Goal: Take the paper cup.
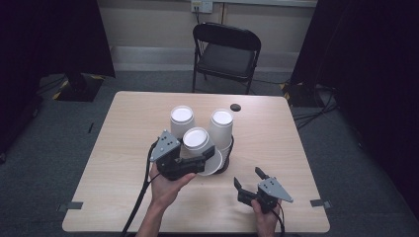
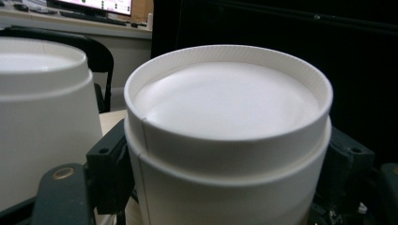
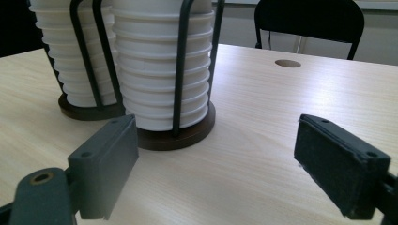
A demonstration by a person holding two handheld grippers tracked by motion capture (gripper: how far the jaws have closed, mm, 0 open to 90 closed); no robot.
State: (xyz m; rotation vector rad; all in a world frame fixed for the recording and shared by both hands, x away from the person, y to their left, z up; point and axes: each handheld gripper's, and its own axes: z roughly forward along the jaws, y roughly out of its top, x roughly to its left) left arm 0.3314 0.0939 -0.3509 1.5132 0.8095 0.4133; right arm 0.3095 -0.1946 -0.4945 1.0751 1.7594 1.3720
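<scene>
Left gripper [image 1: 205, 159] clamps a smooth white paper cup [image 1: 197, 140] — upside-down, ridged rim.

Two racks of stacked white cups [image 1: 222, 129] and a third cup stack [image 1: 182, 120] crowd the middle of the table [image 1: 123, 148], blocking passage there. Bare tabletop lies open left, right and near, and a chair [image 1: 226, 54] stands beyond the far edge.

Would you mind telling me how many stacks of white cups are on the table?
3: one at the back left, one at the back right, and one in front, clamped by the left tool. Cups inside each stack cannot be counted.
</scene>
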